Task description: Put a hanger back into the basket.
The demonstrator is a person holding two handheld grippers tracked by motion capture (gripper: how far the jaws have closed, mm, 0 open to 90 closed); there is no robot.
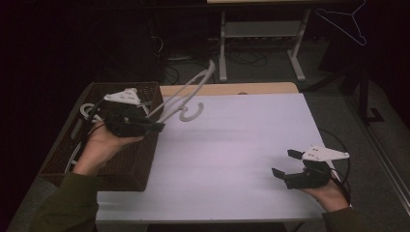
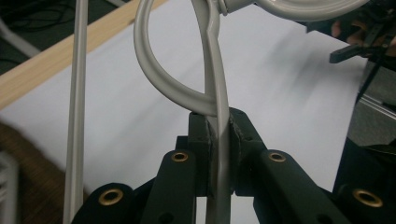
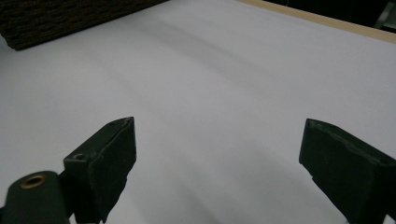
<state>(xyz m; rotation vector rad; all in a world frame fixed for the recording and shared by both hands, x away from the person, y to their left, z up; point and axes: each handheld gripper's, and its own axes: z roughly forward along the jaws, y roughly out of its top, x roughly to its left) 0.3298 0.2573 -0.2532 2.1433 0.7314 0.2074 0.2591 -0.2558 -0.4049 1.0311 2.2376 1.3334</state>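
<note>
One light, stiff plastic hanger (image 1: 186,96) — left gripper (image 1: 157,126) clamps its thin, slippery shoulder rod above the bench's (image 1: 232,154) left edge; right gripper (image 1: 284,164) fingers gape empty — take the hook's neck.

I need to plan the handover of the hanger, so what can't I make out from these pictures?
- Hanger full shape: left gripper view cuts off the hook at the top edge; high view blurs it against the dark floor.
- Basket contents: high view, the left tongs and hand cover most; white pieces at its left rim are too dim to identify.
- Right tongs: open, nothing between them; right gripper view crops the tips.
</note>
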